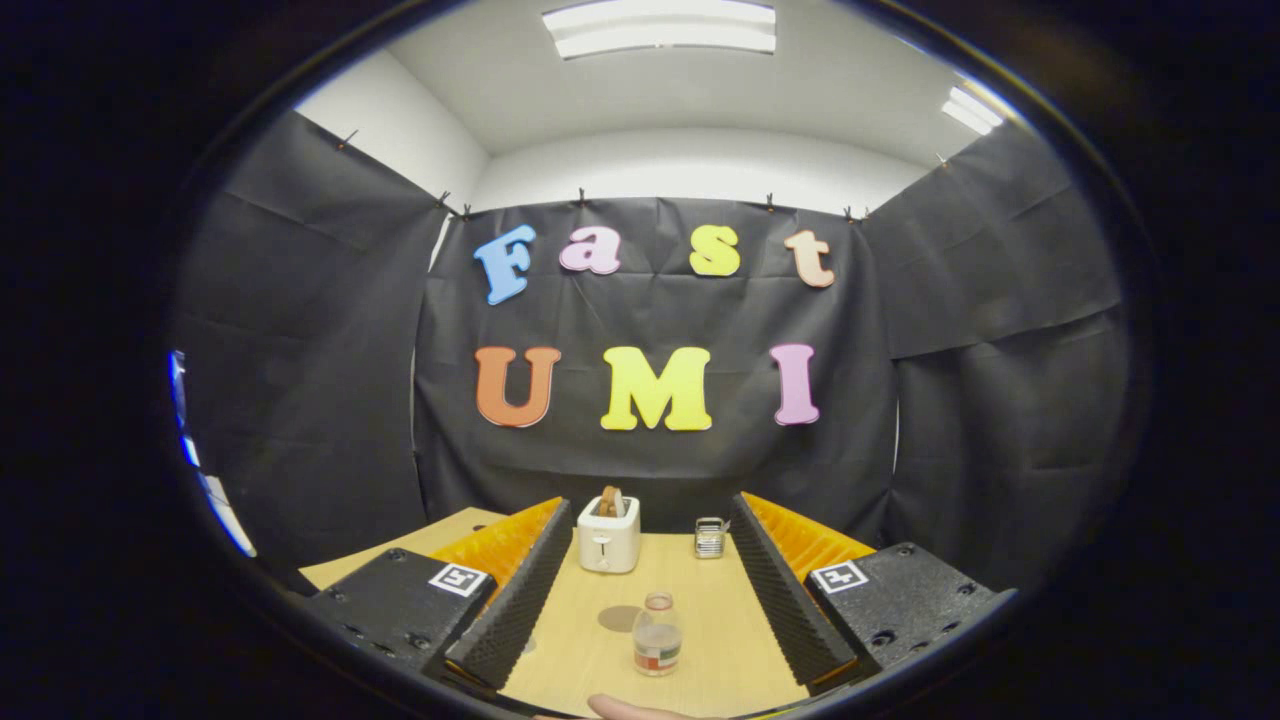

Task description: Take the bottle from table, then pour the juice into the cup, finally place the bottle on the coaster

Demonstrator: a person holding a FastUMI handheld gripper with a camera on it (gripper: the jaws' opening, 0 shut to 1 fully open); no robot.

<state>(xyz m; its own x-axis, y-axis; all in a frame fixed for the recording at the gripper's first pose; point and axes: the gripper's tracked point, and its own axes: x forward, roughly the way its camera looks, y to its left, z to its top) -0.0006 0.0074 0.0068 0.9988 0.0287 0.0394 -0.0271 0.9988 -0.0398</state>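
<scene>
A small clear bottle (657, 635) with a label band stands upright on the light wooden table (715, 610), in the gap between my two fingers. A round brown coaster (620, 618) lies flat just left of the bottle and a little behind it. Farther back, near the right finger's tip, stands a small shiny ribbed cup (709, 537). My gripper (650, 512) is open wide, its fingers spread to either side of the bottle and touching nothing.
A white toaster (608, 537) with a slice of bread in its slot stands at the back of the table, left of the cup. A person's fingertip (628, 708) shows at the near table edge. Black cloth walls close in the booth.
</scene>
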